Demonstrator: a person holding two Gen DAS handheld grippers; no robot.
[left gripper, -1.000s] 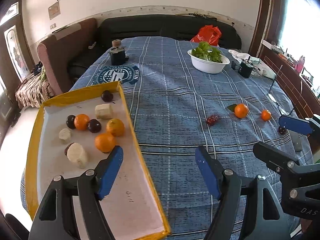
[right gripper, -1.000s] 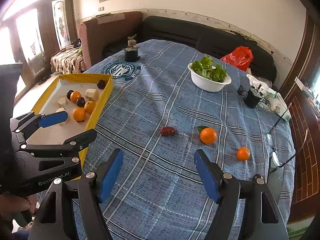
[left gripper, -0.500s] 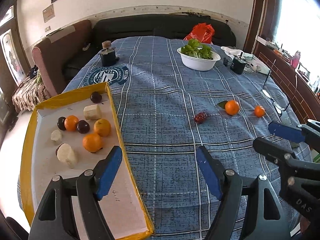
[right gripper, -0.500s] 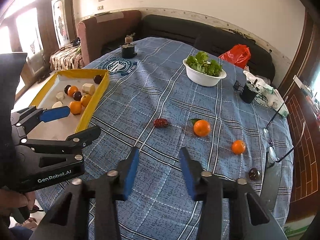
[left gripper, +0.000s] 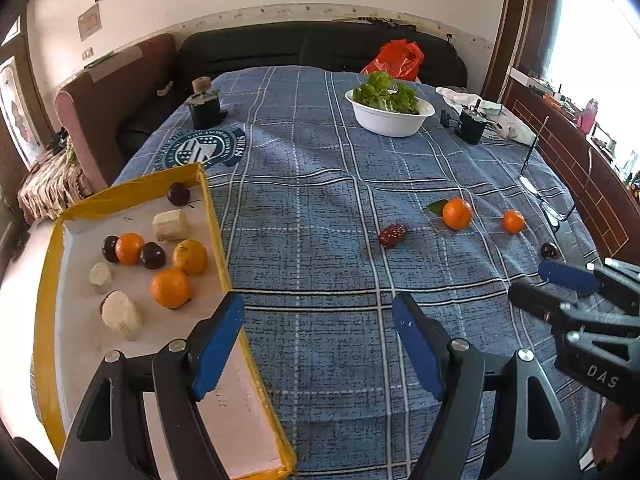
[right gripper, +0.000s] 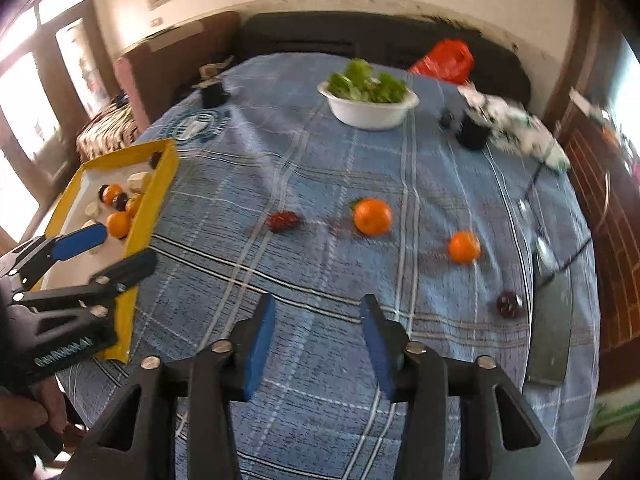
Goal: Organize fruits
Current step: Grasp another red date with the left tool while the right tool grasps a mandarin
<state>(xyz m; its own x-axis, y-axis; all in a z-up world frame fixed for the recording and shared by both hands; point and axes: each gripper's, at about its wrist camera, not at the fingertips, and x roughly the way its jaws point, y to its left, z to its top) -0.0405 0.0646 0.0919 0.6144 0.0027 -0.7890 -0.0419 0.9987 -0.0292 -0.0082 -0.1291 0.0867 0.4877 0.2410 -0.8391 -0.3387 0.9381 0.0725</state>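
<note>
1. Right gripper, jaws just reopening and empty, heads for the loose fruit: oranges, a red berry.
2. Left gripper hangs apart by the yellow tray.
3. Next: straddle one fruit, squeeze.

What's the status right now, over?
Left tool open, empty. Right tool empty, jaws just reopening. Four fruits loose on the cloth, nearest the big orange. Tray partly filled. Path clear.

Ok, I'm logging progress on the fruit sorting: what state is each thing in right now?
yellow tray: holds sorted fruit, part filled
large orange: loose on the cloth
small orange: loose on the cloth
red fruit: loose on the cloth
dark fruit: loose, near the table edge
left gripper: open, empty
right gripper: jaws just reopening, nothing between them
</note>
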